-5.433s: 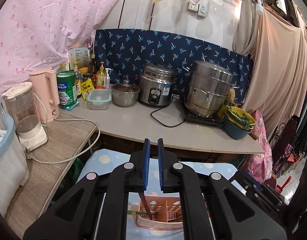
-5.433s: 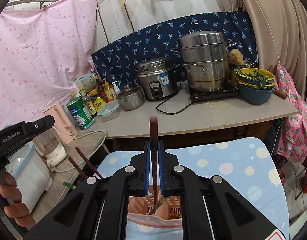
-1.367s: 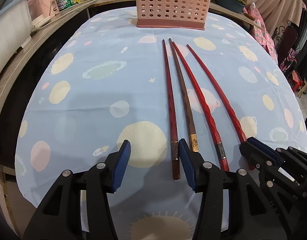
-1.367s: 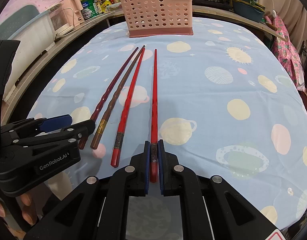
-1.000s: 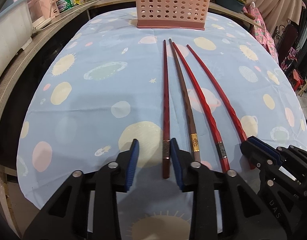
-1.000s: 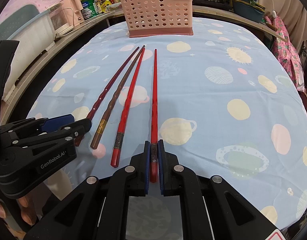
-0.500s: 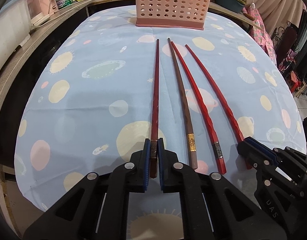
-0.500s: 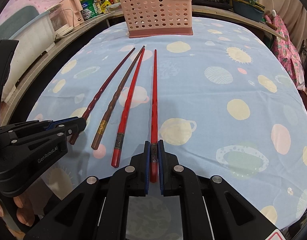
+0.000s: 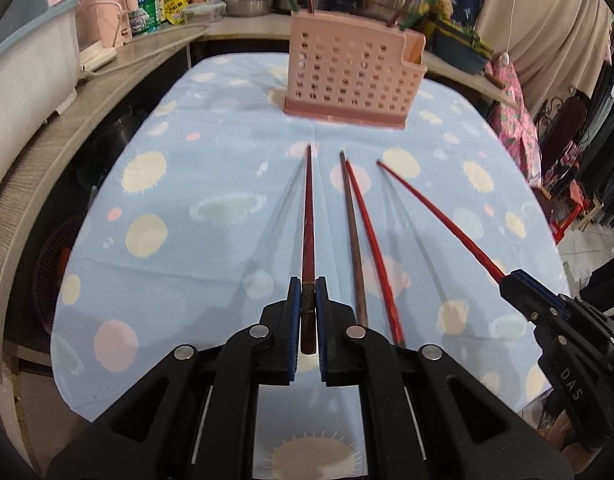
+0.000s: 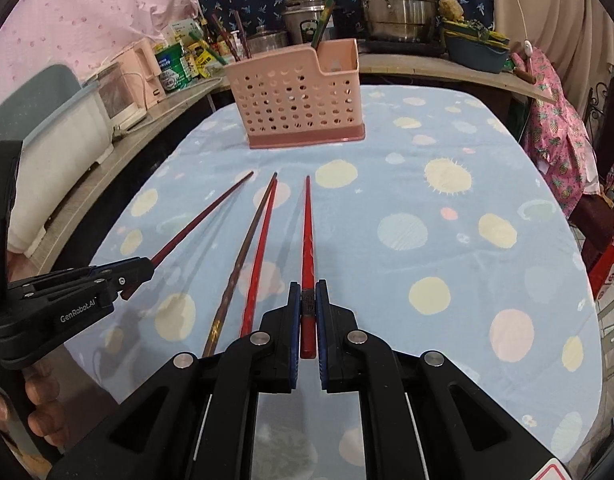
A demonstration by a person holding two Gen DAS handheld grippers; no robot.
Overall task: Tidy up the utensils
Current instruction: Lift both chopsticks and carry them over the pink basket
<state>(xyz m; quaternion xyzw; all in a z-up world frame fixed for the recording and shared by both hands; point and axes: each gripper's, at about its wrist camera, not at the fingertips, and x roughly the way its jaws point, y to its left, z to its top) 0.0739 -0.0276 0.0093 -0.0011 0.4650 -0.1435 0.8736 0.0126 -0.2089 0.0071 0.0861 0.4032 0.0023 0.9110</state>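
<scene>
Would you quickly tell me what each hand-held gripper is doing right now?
Left hand-held gripper: shut on the dark maroon chopstick.
Right hand-held gripper: shut on the bright red chopstick.

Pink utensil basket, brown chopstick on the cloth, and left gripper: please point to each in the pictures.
pink utensil basket (image 10: 295,100), right wrist view, perforated front wall.
brown chopstick (image 9: 351,224), left wrist view, mid shaft.
left gripper (image 9: 308,300), left wrist view, between fingertips.
</scene>
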